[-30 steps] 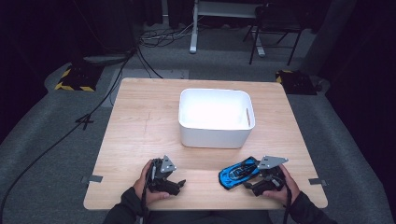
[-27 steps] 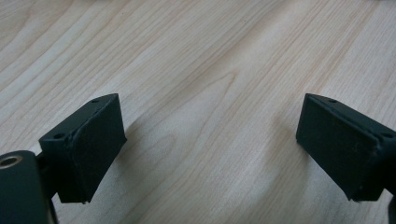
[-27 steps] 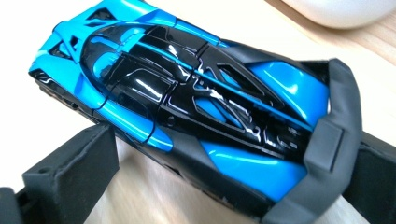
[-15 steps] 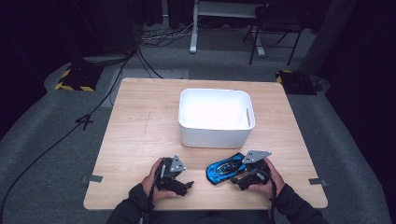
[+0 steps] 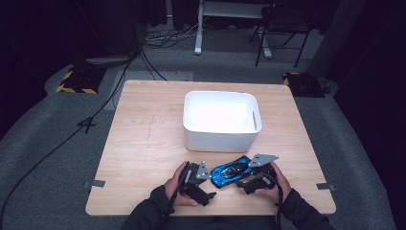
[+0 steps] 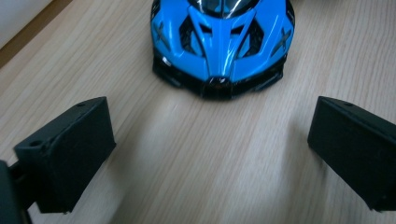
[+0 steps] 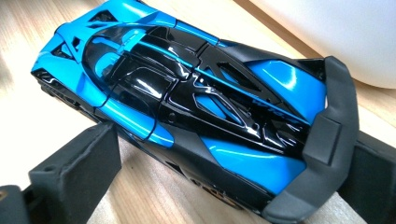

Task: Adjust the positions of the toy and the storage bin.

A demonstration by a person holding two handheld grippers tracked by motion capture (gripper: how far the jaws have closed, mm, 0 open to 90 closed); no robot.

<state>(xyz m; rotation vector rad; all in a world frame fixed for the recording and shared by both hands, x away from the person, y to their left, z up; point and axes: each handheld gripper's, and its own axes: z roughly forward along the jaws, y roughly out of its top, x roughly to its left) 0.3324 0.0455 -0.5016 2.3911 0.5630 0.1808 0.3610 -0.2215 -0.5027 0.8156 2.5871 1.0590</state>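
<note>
Glossy blue-and-black toy sports car (image 5: 231, 171) sits on wooden desk (image 5: 143, 153). Right tongs (image 7: 224, 186) clamp its tail; left tongs (image 6: 205, 154), just widened, empty at nose. Risk: one-ended hold lets it pivot.

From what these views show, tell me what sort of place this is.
Probably a lab or studio set up for recording: a lone wooden table on grey carpet, dark surroundings, cables trailing over the floor, and hazard-striped blocks by the far corners.
</note>
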